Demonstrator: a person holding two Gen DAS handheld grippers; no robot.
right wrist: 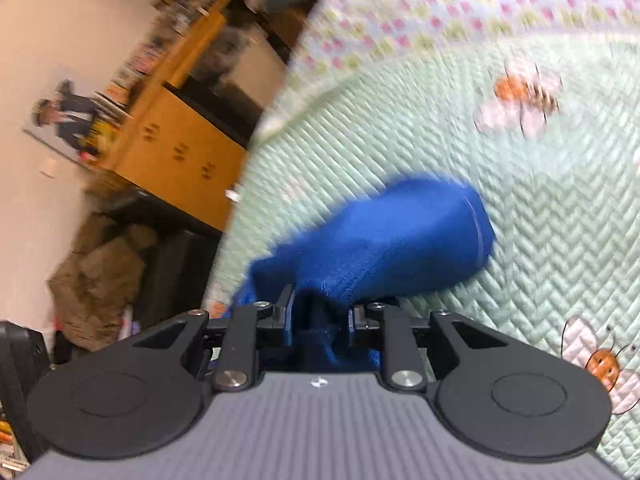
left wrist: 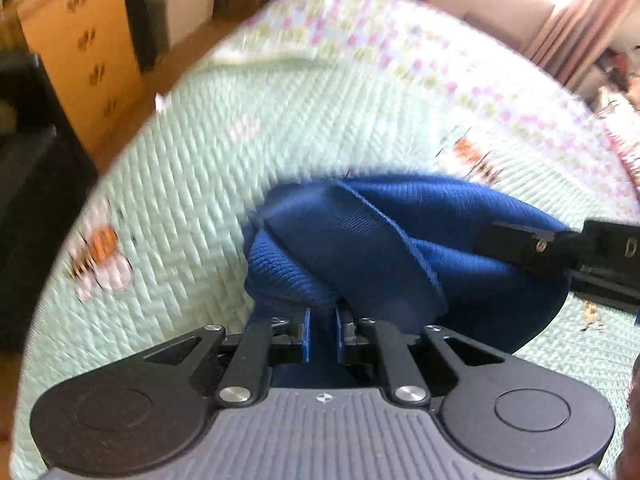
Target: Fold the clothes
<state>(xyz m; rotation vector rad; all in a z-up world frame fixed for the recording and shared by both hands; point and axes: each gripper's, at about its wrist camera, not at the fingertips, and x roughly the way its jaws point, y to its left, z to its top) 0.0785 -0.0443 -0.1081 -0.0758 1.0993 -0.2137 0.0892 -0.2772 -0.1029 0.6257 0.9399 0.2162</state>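
Observation:
A blue knit garment [left wrist: 360, 236] hangs bunched above a pale green quilted bedspread [left wrist: 208, 168]. My left gripper [left wrist: 323, 316] is shut on a fold of the blue garment at its near edge. The right gripper [left wrist: 520, 244] enters the left wrist view from the right and grips the garment's right side. In the right wrist view my right gripper [right wrist: 320, 312] is shut on the blue garment [right wrist: 384, 244], which bulges ahead of the fingers over the bedspread [right wrist: 540, 220]. Both views are motion-blurred.
The bedspread has bee prints [left wrist: 100, 256] and a pink-and-green dotted border [left wrist: 400, 48]. A wooden cabinet [left wrist: 76, 52] stands left of the bed, also in the right wrist view [right wrist: 180, 152]. Dark bags and clutter [right wrist: 100, 276] lie on the floor.

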